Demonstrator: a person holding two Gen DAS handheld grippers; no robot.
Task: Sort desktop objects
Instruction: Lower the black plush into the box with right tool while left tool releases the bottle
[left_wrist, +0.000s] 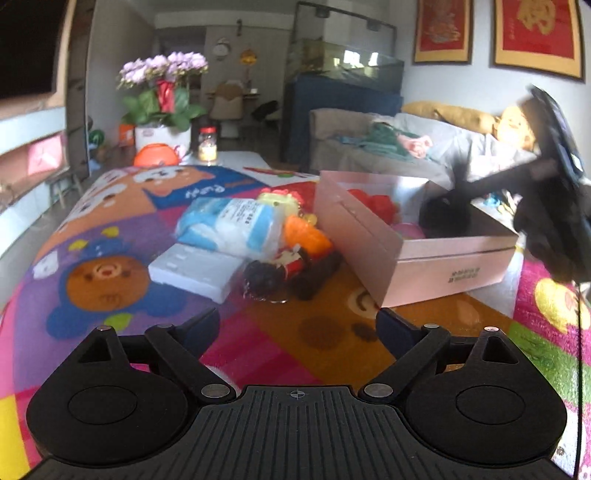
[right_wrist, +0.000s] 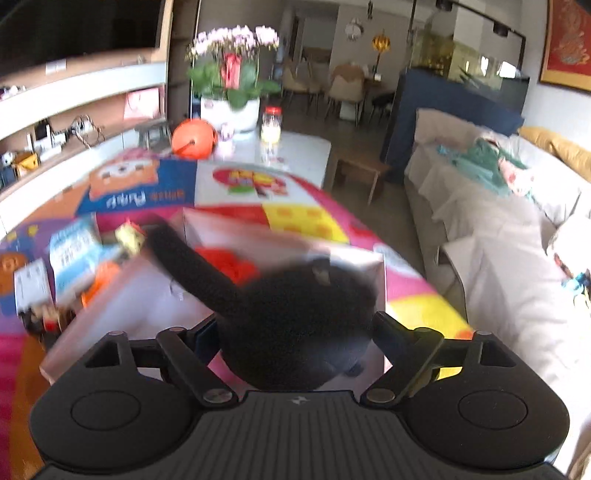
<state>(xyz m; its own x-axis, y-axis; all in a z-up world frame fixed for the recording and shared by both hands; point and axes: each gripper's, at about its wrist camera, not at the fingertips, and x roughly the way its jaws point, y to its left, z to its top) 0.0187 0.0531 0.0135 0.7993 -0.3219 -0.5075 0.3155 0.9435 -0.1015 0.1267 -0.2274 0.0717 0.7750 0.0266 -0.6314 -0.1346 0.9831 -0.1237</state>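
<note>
Motion blur smears the pink cardboard box (right_wrist: 155, 306) on the counter's colourful cartoon mat (left_wrist: 110, 229). A fuzzy black rounded toy (right_wrist: 291, 325) hides part of the box's interior, gripped between the right gripper's (right_wrist: 295, 328) jaws. The left gripper (left_wrist: 297, 330) hangs open, jaws apart.

one pink box (left_wrist: 424, 258), one blue-white packet (left_wrist: 232, 225), one white block (left_wrist: 195, 269)

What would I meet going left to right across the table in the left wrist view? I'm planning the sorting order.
White foam block → blue-and-white packet → orange toy → pink box → black fuzzy object over the box, in the right gripper.
</note>
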